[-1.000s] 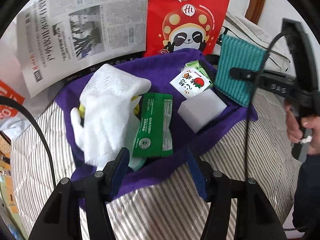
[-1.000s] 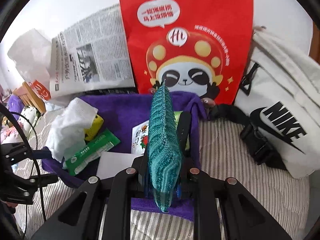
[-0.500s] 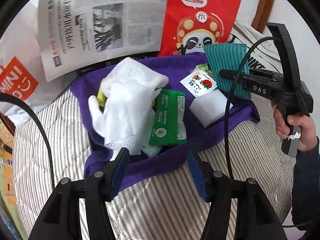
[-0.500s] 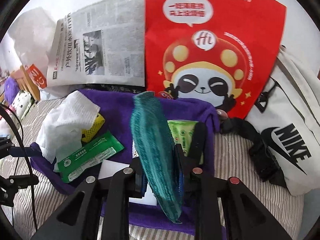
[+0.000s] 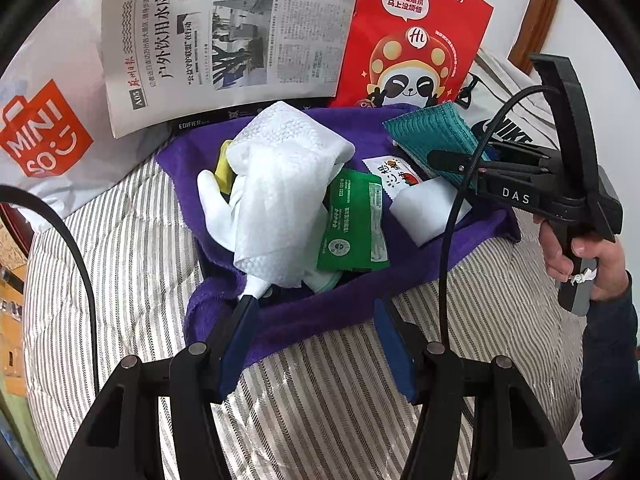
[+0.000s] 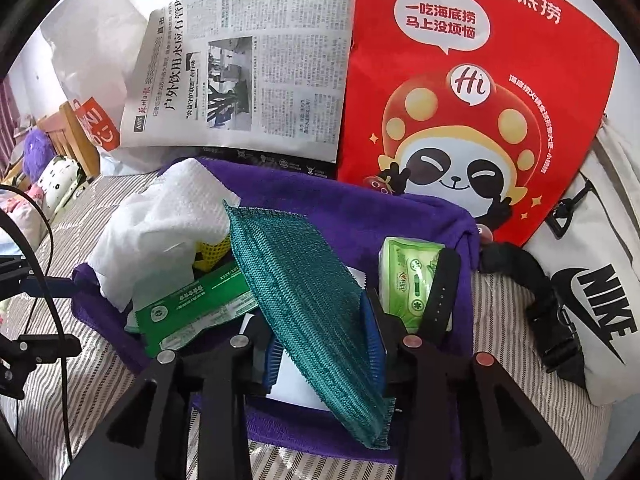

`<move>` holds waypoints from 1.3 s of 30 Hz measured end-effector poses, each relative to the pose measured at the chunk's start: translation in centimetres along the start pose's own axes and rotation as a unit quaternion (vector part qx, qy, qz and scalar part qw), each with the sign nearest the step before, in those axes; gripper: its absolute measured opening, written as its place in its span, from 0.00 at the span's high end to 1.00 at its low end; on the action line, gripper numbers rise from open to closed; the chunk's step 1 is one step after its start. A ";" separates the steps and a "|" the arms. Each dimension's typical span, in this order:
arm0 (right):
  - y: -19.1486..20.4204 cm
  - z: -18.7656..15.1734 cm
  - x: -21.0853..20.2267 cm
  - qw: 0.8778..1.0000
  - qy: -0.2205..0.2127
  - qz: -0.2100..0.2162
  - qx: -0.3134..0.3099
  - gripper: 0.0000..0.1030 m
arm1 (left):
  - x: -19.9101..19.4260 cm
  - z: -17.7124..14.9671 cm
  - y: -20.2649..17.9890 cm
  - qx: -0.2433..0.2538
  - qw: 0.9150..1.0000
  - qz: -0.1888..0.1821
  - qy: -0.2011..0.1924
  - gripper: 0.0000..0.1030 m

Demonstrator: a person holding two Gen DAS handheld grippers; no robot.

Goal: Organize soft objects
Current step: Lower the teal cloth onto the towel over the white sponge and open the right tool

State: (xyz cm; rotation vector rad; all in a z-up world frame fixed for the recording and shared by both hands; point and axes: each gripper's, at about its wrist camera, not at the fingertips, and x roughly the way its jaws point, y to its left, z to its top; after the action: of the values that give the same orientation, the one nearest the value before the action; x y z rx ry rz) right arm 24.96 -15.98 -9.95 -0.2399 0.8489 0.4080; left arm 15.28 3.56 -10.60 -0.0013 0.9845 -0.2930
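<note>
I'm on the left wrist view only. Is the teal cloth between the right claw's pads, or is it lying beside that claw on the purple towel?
Observer: Between them. In the right wrist view the teal cloth leans tilted inside the right claw, whose jaws are opening.
Operator: Is anything hidden behind the cloth from my side?
Observer: Yes, a light green tissue pack lies on the purple towel, just right of that claw.
Operator: Is anything on the pack?
Observer: A black strap lies across its right side.
</note>
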 end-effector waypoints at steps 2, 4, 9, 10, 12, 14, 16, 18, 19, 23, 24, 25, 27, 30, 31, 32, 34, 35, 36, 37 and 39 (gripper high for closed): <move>0.1 0.0 -0.1 1.000 0.001 0.011 -0.001 0.58 | -0.1 -0.1 0.2 -0.004 1.000 -0.004 0.000 0.44; 0.1 -0.1 -0.1 1.000 0.001 0.016 0.005 0.57 | -0.2 -0.3 0.3 -0.004 1.000 -0.007 -0.001 0.44; 0.7 -0.2 -0.3 1.000 0.006 0.011 -0.005 0.56 | -0.1 -0.3 0.7 -0.009 1.000 -0.005 0.000 0.44; 0.8 -0.2 -0.5 1.000 0.003 0.011 -0.008 0.55 | -0.1 -0.3 0.7 -0.010 1.000 -0.005 0.001 0.44; 0.9 -0.3 -0.8 1.000 0.003 0.019 -0.014 0.53 | -0.2 -0.4 0.7 -0.008 1.000 -0.004 0.001 0.44; 0.9 -0.4 -0.9 1.000 0.003 0.022 -0.015 0.52 | -0.4 -0.4 0.7 -0.006 1.000 -0.001 0.000 0.44; 1.0 -0.5 -1.0 1.000 0.006 0.026 -0.016 0.52 | -0.4 -0.5 0.9 -0.007 1.000 0.001 0.001 0.44; 1.1 -0.6 -1.1 0.999 0.008 0.022 -0.022 0.51 | -0.5 -0.6 1.0 -0.011 1.000 0.002 0.000 0.44; 1.2 -0.8 -1.2 0.999 0.011 0.026 -0.028 0.49 | -0.5 -0.7 1.0 -0.013 1.000 -0.001 0.002 0.44; 1.8 -1.5 -1.4 0.998 0.009 0.034 -0.052 0.42 | -0.6 -0.9 1.2 -0.014 1.000 0.004 0.006 0.44; 1.8 -1.6 -1.3 0.998 0.012 0.039 -0.051 0.42 | -0.6 -0.9 1.3 -0.014 1.000 0.005 0.007 0.44; 1.7 -1.6 -1.1 0.998 0.016 0.042 -0.047 0.42 | -0.6 -0.9 1.4 -0.015 1.000 0.005 0.007 0.44; 1.6 -1.6 -1.0 0.998 0.014 0.046 -0.035 0.42 | -0.6 -0.8 1.6 -0.020 1.000 0.002 0.007 0.44; 1.2 -1.3 -0.6 0.998 0.017 0.065 -0.012 0.42 | -0.6 -0.9 1.6 -0.024 1.000 0.002 0.008 0.44; 1.2 -1.3 -0.5 0.998 0.018 0.065 -0.011 0.42 | -0.6 -0.9 1.5 -0.023 1.000 0.001 0.008 0.44; 1.3 -1.3 -0.3 0.998 0.017 0.063 -0.012 0.42 | -0.7 -0.9 1.4 -0.021 1.000 0.000 0.008 0.44; 1.3 -1.3 0.2 0.998 0.020 0.055 -0.012 0.42 | -0.7 -0.8 1.2 -0.020 1.000 0.001 0.008 0.44; 1.2 -1.3 0.2 0.998 0.016 0.057 -0.008 0.42 | -0.7 -0.8 1.1 -0.018 1.000 0.001 0.007 0.44; 1.1 -1.3 0.1 0.998 0.013 0.058 -0.005 0.42 | -0.8 -0.8 1.1 -0.018 1.000 0.000 0.007 0.44; 0.9 -1.2 0.1 0.998 0.013 0.062 0.002 0.42 | -0.8 -0.8 1.1 -0.018 1.000 0.000 0.008 0.44; 0.6 -1.2 0.0 0.998 0.013 0.064 0.015 0.42 | -0.8 -0.8 1.1 -0.020 1.000 0.000 0.007 0.44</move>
State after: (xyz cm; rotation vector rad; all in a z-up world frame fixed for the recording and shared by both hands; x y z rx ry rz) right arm 23.92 -15.90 -10.73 -0.1643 0.8982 0.5129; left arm 14.47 4.93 -10.53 -0.0352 1.0036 -0.2736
